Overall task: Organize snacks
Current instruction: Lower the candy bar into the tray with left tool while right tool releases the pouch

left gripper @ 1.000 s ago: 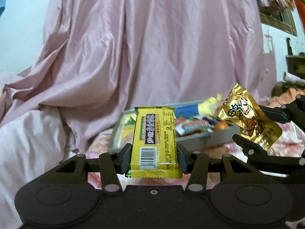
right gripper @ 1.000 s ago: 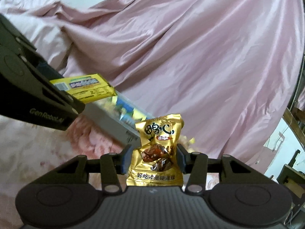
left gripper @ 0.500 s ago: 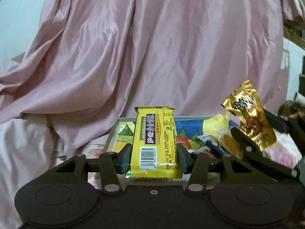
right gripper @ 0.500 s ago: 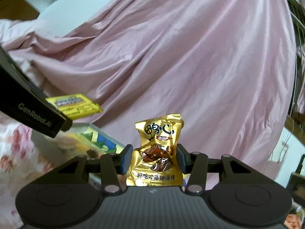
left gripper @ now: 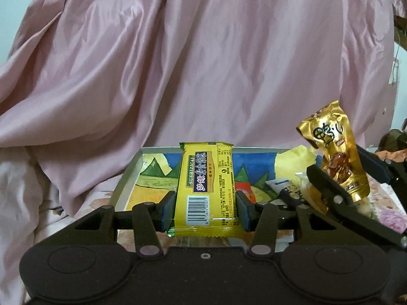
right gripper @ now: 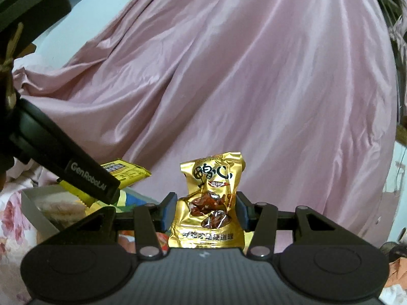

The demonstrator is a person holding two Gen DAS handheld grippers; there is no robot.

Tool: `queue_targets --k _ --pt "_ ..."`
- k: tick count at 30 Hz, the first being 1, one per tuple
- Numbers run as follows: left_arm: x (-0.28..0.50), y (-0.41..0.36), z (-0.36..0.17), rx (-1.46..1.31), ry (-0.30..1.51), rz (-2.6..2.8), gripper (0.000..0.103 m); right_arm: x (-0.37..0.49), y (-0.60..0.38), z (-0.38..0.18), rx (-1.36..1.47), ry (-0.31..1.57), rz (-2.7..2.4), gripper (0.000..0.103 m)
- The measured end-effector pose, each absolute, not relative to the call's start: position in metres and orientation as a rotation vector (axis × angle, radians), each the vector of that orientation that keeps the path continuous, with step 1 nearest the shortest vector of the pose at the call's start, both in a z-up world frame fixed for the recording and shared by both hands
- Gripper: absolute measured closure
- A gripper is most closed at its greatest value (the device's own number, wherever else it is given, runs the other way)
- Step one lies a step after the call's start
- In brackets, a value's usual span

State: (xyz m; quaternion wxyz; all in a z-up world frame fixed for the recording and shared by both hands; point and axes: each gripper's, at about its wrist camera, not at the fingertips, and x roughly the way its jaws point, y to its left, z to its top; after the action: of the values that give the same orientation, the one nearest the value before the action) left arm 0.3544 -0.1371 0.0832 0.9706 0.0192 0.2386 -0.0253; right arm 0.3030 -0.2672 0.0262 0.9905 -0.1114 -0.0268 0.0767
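My left gripper (left gripper: 206, 207) is shut on a yellow biscuit bar (left gripper: 206, 178) with a barcode, held upright over the near edge of a grey tray (left gripper: 127, 178) with a colourful painted bottom. My right gripper (right gripper: 206, 211) is shut on a gold snack pouch (right gripper: 211, 198) with brown pieces printed on it. In the left wrist view that pouch (left gripper: 333, 152) hangs over the tray's right part, held by the right gripper (left gripper: 346, 178). In the right wrist view the yellow bar (right gripper: 124, 172) and the tray (right gripper: 33, 208) show at the left. Several snack packets (left gripper: 292, 190) lie in the tray's right half.
A pink satin sheet (left gripper: 203, 63) drapes up behind the tray. Floral bedding (left gripper: 391, 218) lies under and around the tray. White cloth (left gripper: 17, 190) bunches at the left. Clutter (right gripper: 396, 264) shows at the far right.
Both grippers have moved forward and over the tray, each still holding its snack. The tray now fills more of the left wrist view and its painted bottom shows.
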Motion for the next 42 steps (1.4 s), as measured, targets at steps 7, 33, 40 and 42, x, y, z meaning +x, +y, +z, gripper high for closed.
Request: queue_targets --k 7,33,40,42 --pt "0.374 -0.131 0.072 0.065 0.517 -0.018 0.052 0.324 -0.274 0.019 -0.151 -0.009 0.186 0.05" --pt "0.358 -0.099 0.087 -0.025 0.509 0.034 0.009 0.34 -0.268 0.016 -0.111 0.152 0.308 0.022" --pt "0.329 -0.084 0.109 -0.079 0.464 0.087 0.001 0.32 -0.279 0.036 -0.067 0.101 0.272 0.006" --pt "0.319 -0.082 0.114 -0.081 0.455 0.092 0.001 0.312 -0.281 0.041 -0.059 0.079 0.259 0.003"
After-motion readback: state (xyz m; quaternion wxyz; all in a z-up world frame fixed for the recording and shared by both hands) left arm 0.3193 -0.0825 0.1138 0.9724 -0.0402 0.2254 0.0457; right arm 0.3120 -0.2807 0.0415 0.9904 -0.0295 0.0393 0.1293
